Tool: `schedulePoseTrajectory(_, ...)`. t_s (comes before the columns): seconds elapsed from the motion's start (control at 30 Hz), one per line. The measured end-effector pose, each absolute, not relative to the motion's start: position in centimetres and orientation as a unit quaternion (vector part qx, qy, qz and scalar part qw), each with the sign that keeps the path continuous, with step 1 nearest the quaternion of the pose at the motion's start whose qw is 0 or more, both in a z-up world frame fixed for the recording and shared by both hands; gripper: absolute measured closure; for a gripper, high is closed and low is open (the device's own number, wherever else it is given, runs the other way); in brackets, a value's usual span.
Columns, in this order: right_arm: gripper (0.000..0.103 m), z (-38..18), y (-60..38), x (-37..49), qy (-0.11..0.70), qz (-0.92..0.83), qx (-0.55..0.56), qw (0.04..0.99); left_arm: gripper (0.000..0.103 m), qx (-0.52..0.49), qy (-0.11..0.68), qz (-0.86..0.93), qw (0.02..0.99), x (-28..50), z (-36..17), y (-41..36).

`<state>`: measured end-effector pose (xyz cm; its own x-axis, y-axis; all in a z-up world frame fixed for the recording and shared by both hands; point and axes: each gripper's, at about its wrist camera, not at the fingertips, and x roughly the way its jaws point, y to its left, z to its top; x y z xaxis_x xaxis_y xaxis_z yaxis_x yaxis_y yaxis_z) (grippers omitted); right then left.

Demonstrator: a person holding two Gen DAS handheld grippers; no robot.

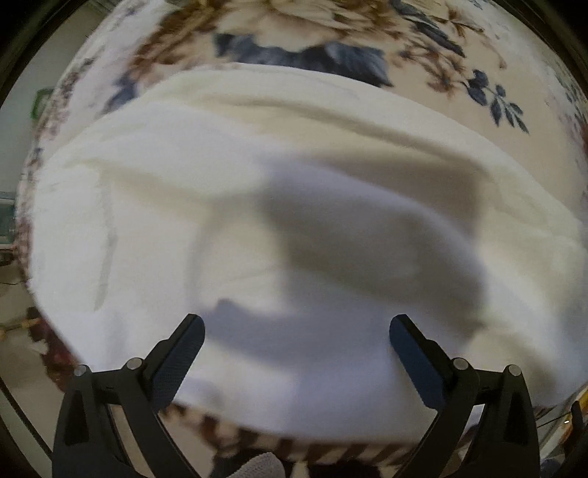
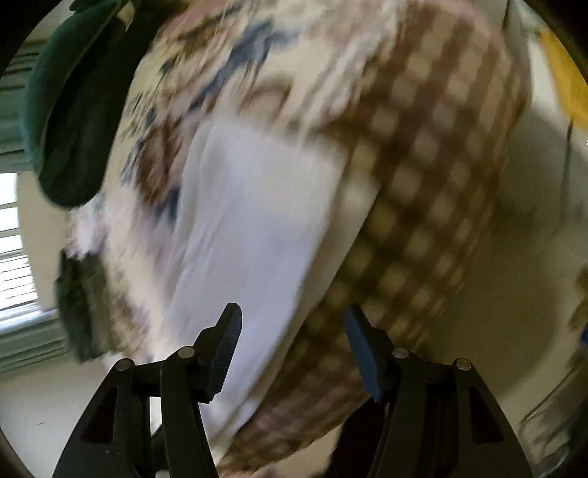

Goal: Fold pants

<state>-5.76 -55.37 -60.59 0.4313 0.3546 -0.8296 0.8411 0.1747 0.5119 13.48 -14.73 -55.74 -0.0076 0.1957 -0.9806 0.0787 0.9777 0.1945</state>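
The white fabric pants [image 1: 257,206] lie folded across the cream floral blanket with checked border [image 1: 441,55]. The left gripper [image 1: 297,331] hovers above them, jaws spread wide, empty. The right gripper [image 2: 292,323] hangs near the pants' edge, jaws apart, gripping nothing

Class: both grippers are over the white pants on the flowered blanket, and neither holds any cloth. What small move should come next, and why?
Probably lower the left gripper onto the near edge of the white pants and close on it. Its fingers stand wide apart with nothing between them, the pants lie on the flowered blanket, and the right gripper is also empty.
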Motion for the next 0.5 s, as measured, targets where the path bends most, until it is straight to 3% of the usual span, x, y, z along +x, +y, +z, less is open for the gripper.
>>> schedulePoseTrajectory(0.13, 0.044, -62.4, -48.4, -2.4, 0.528, -0.126, 0.63, 0.555, 0.0, 0.113, 0.705, 0.052, 0.699, 10.4, -54.6, -13.2)
schedulePoseTrajectory(0.23, 0.054, -63.8, -44.9, -0.5, 0.559, -0.121, 0.613, 0.545, 0.0, 0.136, 0.703, 0.058, 0.695, 8.1, -54.9, -12.9)
schedulePoseTrajectory(0.37, 0.063, -65.0, -44.2, -0.3, 0.554, -0.182, 0.616, 0.53, 0.0, 0.139, 0.713, 0.063, 0.685, 7.1, -55.8, -12.0)
schedulePoseTrajectory(0.5, 0.064, -65.0, -44.3, -1.3, 0.549, -0.204, 0.625, 0.516, 0.0, 0.146, 0.71, 0.059, 0.686, 7.4, -55.5, -11.7)
